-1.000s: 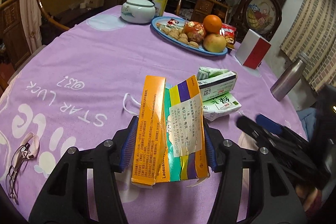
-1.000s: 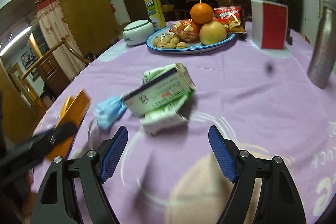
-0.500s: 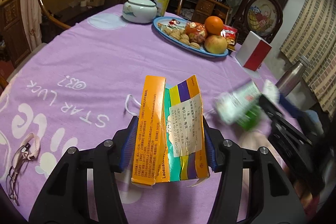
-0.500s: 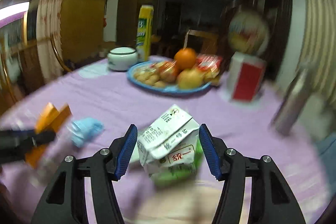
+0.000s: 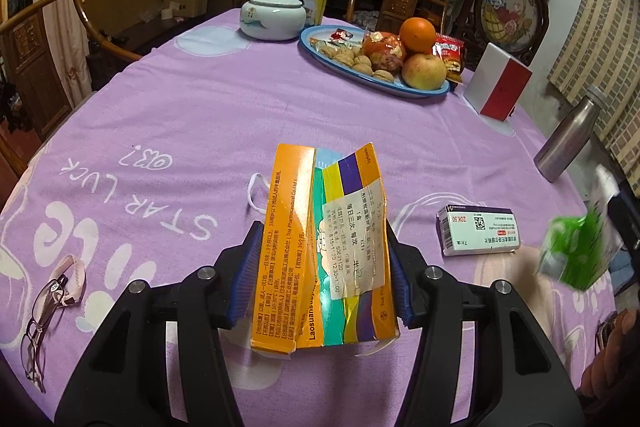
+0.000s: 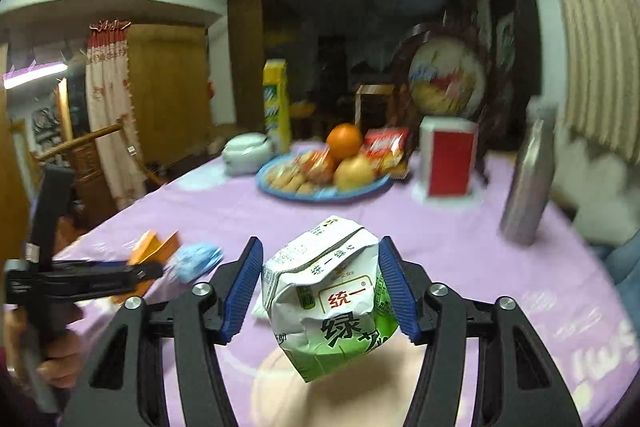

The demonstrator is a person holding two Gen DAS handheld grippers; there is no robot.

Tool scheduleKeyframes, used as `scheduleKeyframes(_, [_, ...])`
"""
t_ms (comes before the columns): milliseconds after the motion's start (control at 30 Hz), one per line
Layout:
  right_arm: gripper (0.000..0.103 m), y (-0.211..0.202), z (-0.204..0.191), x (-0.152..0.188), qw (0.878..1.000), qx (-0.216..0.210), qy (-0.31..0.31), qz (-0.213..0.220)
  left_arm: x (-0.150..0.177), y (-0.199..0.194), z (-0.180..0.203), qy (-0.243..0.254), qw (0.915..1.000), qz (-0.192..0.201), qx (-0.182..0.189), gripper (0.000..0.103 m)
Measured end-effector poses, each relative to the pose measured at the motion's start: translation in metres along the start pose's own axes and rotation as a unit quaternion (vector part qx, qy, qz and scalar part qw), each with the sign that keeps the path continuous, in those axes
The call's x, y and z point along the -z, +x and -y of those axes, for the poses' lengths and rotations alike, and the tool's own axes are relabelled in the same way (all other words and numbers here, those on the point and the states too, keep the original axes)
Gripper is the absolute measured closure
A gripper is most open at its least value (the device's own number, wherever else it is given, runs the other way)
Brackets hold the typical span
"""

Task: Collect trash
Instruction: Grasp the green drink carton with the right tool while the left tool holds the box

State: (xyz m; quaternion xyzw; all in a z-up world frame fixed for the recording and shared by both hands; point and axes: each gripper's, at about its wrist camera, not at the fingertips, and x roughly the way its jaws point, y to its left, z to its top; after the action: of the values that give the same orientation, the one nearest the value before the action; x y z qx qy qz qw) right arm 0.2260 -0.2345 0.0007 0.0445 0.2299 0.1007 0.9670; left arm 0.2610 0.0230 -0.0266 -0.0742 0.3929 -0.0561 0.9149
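In the left wrist view, the crumpled green-and-white drink carton [image 5: 576, 251] is a motion-smeared blur at the bench's right edge. The flattened orange medicine box [image 5: 324, 247] hides most of a white-looped blue face mask [image 5: 256, 191].

In the right wrist view, the blue oval fruit plate [image 6: 320, 193] is blurred.

Green tea carton [image 6: 332, 303] now lifted, seemingly.

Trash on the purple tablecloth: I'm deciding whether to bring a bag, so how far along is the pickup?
Nothing shows as binned yet. In hand: the left gripper clamps a flattened orange medicine box; the right gripper is closing on a crushed green tea carton, lifted off the table. Left: the white medicine box and a blue face mask.
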Motion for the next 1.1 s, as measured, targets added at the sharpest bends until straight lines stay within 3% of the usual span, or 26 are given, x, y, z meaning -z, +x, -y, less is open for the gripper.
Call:
scheduleKeyframes(33, [0.07, 0.003, 0.001, 0.002, 1.0, -0.013, 0.007, -0.016, 0.0, 0.0, 0.0, 0.001, 1.0, 0.0, 0.0, 0.048])
scheduleKeyframes(100, [0.07, 0.011, 0.006, 0.007, 0.997, -0.042, 0.029, -0.057, 0.0, 0.001, 0.002, 0.005, 1.0, -0.002, 0.0, 0.047])
scheduleKeyframes(167, [0.069, 0.026, 0.004, 0.016, 0.994, -0.038, 0.031, -0.1, 0.001, 0.002, 0.003, 0.008, 1.0, -0.003, -0.002, 0.047])
scheduleKeyframes(233, [0.067, 0.027, 0.002, 0.022, 0.994, -0.025, 0.028, -0.107, 0.001, 0.003, 0.004, 0.011, 0.9999, -0.005, -0.003, 0.047])
scheduleKeyframes(267, [0.063, 0.024, 0.001, 0.023, 0.994, -0.022, 0.023, -0.102, 0.001, 0.003, 0.005, 0.013, 0.9999, -0.005, -0.003, 0.047])
scheduleKeyframes(333, [0.044, 0.018, -0.001, 0.024, 0.996, -0.018, 0.016, -0.089, 0.002, 0.003, 0.005, 0.015, 0.9999, -0.004, -0.003, 0.047])
scheduleKeyframes(367, [0.042, 0.017, -0.002, 0.025, 0.996, -0.023, 0.016, -0.087, 0.002, 0.003, 0.005, 0.015, 0.9999, -0.004, -0.004, 0.047])
scheduleKeyframes(467, [0.031, 0.023, -0.004, 0.03, 0.992, -0.05, 0.028, -0.109, 0.002, 0.003, 0.005, 0.014, 0.9999, -0.005, -0.004, 0.047])
scheduleKeyframes(533, [0.019, 0.034, -0.008, 0.035, 0.988, -0.069, 0.038, -0.135, 0.002, 0.003, 0.004, 0.011, 0.9999, -0.005, -0.004, 0.047])
scheduleKeyframes(633, [0.015, 0.05, -0.019, 0.04, 0.983, -0.081, 0.04, -0.159, 0.002, 0.002, 0.004, 0.009, 1.0, -0.004, -0.001, 0.047])
scheduleKeyframes(733, [0.009, 0.067, -0.028, 0.041, 0.983, -0.066, 0.041, -0.166, 0.002, 0.002, 0.005, 0.01, 0.9999, -0.005, 0.001, 0.047])
scheduleKeyframes(833, [0.011, 0.084, -0.032, 0.043, 0.98, -0.061, 0.047, -0.185, 0.002, 0.004, 0.006, 0.013, 0.9999, -0.011, 0.002, 0.047])
scheduleKeyframes(933, [0.029, 0.083, -0.029, 0.044, 0.977, -0.08, 0.06, -0.191, 0.002, 0.006, 0.007, 0.015, 0.9998, -0.014, 0.004, 0.047])
scheduleKeyframes(1100, [0.033, 0.036, -0.014, 0.023, 0.989, -0.089, 0.081, -0.088, 0.002, -0.001, 0.009, 0.019, 0.9997, 0.001, 0.015, 0.047])
